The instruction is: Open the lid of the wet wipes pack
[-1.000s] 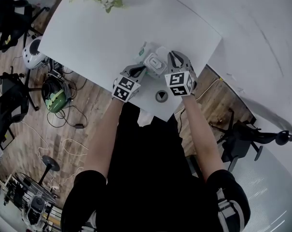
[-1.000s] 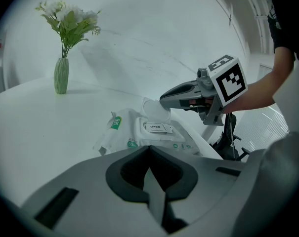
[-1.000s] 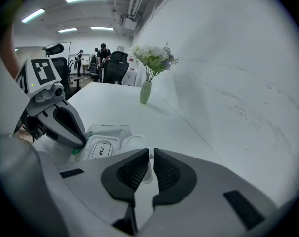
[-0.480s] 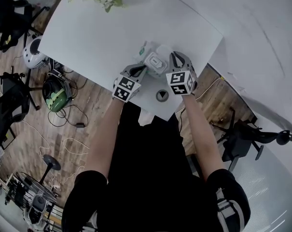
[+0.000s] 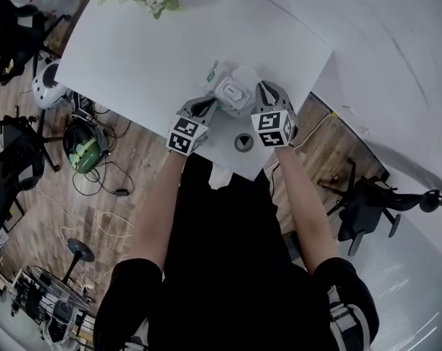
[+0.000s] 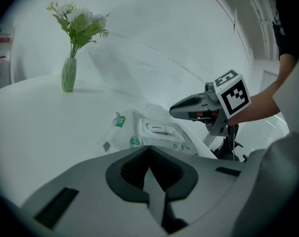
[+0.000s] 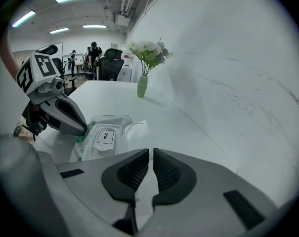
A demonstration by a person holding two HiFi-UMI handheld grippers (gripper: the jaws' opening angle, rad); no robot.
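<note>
The white wet wipes pack (image 5: pixel 228 90) lies near the table's front edge. Its clear flip lid (image 7: pixel 134 131) is swung up and away from the white frame, and the "OPEN" sticker (image 7: pixel 105 136) shows. My right gripper (image 7: pixel 150 151) is at the lid's near edge. Its jaws stand a narrow slit apart, shut on that edge. From the left gripper view, the right gripper (image 6: pixel 173 110) has its tip against the lid (image 6: pixel 156 113). My left gripper (image 6: pixel 149 148) is shut and empty. Its tip rests at the pack's left edge (image 7: pixel 82 130).
A green vase of flowers (image 6: pixel 67 75) stands far back on the white table (image 5: pixel 133 57). A round cable hole (image 5: pixel 243 143) sits in the table just in front of the pack. A white wall runs along the right. Office chairs and cables are on the floor at left.
</note>
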